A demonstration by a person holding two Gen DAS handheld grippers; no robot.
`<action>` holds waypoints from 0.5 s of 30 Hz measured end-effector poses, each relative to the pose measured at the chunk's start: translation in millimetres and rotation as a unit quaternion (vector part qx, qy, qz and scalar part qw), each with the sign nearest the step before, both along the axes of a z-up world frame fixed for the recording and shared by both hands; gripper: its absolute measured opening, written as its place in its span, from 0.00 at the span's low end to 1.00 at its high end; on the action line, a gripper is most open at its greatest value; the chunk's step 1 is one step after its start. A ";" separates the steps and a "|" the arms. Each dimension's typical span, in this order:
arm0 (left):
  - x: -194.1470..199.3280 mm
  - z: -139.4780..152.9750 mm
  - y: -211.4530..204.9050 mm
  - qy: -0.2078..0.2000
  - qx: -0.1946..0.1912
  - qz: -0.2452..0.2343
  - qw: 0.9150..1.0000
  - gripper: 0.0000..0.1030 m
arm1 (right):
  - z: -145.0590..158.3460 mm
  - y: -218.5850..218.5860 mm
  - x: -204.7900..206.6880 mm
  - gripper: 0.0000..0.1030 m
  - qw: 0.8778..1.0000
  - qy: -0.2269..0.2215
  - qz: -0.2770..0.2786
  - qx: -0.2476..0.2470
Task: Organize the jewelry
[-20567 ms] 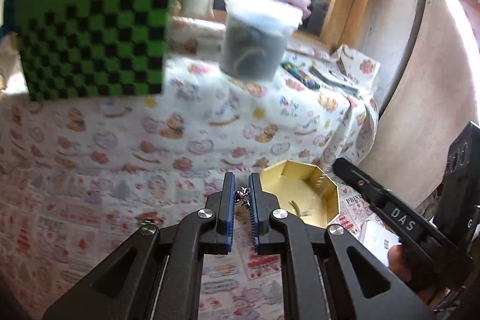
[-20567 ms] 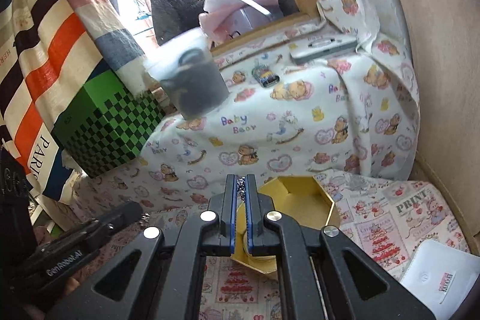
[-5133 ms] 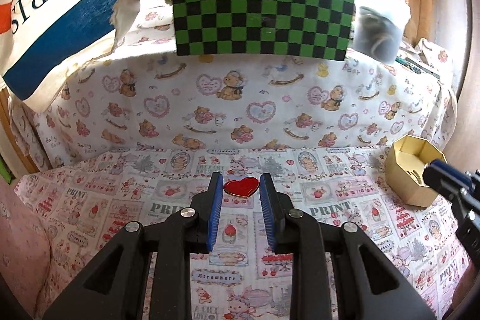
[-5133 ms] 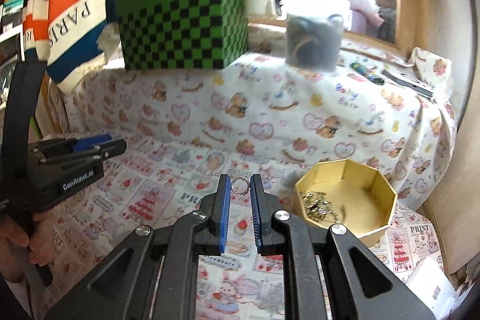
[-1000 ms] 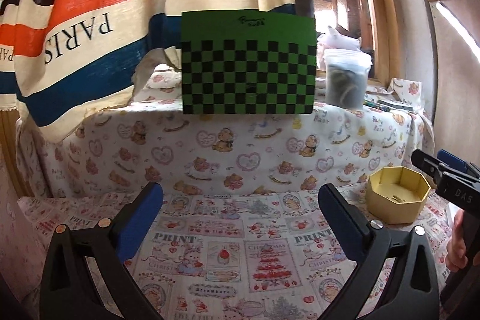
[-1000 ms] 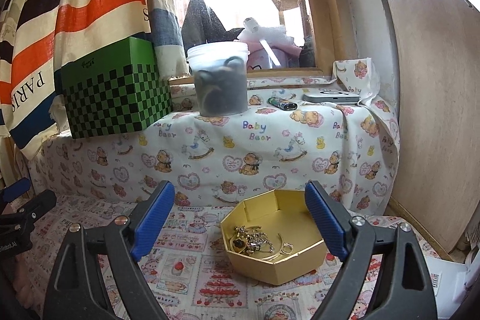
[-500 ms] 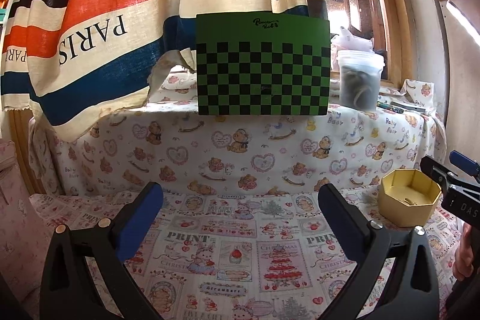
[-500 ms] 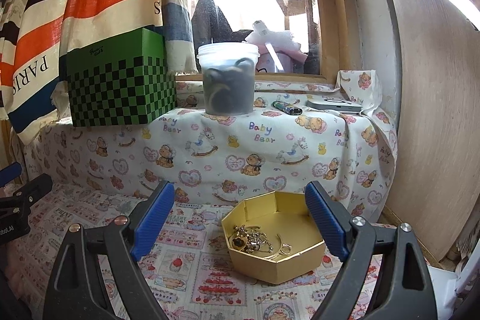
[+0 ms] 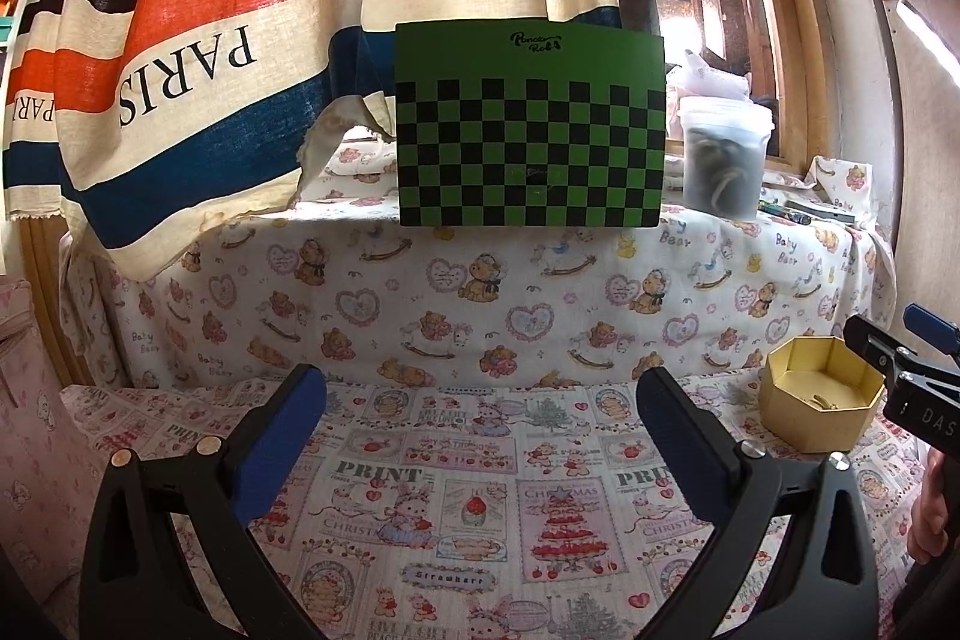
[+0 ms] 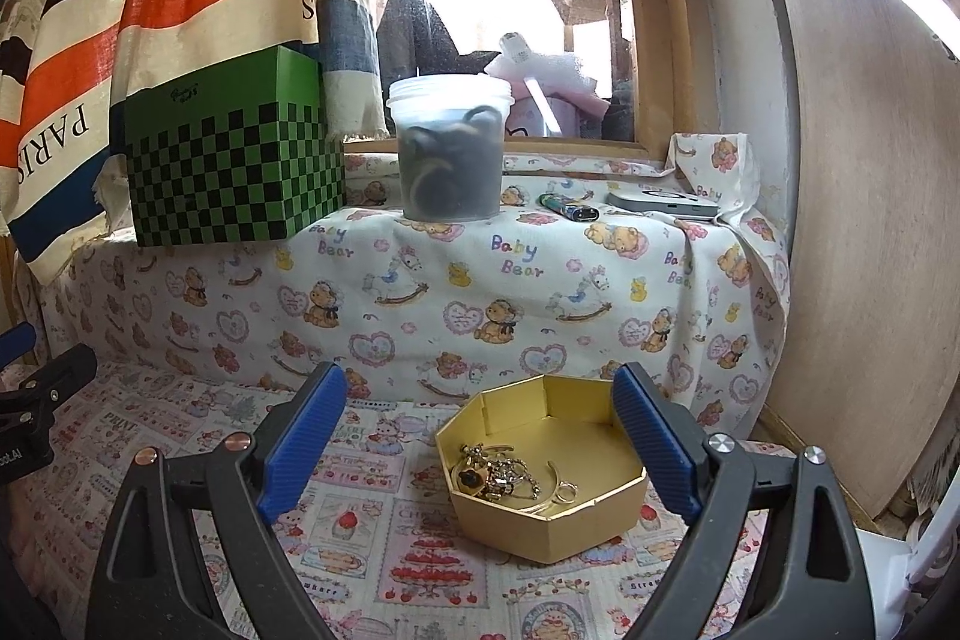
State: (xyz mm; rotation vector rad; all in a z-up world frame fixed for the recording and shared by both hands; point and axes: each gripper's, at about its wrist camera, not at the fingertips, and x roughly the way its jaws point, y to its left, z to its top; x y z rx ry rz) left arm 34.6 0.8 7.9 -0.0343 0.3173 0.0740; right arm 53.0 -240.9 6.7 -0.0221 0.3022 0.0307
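A gold hexagonal box [image 10: 552, 511] stands on the printed cloth in the right wrist view, between the tips of my right gripper [image 10: 480, 403]. Several pieces of jewelry [image 10: 501, 475] lie inside it: chains, rings and a dark pendant. My right gripper is wide open and empty, held above and in front of the box. In the left wrist view the same box [image 9: 819, 415] sits at the far right. My left gripper [image 9: 480, 403] is wide open and empty above the cloth, well left of the box. No loose jewelry shows on the cloth.
A raised ledge draped in teddy-bear fabric [image 9: 480, 292] runs behind. On it stand a green checkered box [image 9: 531, 142], a clear tub [image 10: 450, 148], a lighter [image 10: 570, 208] and a flat device [image 10: 663, 205]. A striped PARIS curtain [image 9: 210, 58] hangs left. A wooden panel [image 10: 870, 220] is right.
Both grippers have drawn back and risen slightly, so the scene looks a little farther away. Both stay wide open and empty. The box and its jewelry have not moved.
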 end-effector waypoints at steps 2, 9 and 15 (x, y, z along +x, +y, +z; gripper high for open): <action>-0.2 -0.2 -0.1 0.000 0.000 0.000 1.000 1.00 | 0.2 0.2 -0.3 0.89 1.000 0.000 0.000 0.000; -0.4 -0.8 -0.4 0.000 0.001 -0.001 1.000 1.00 | 0.0 0.5 0.0 0.90 1.000 0.000 -0.001 0.001; -0.4 -0.6 -0.3 0.000 0.001 -0.002 1.000 1.00 | -0.3 0.3 -0.1 0.91 1.000 0.000 -0.001 0.001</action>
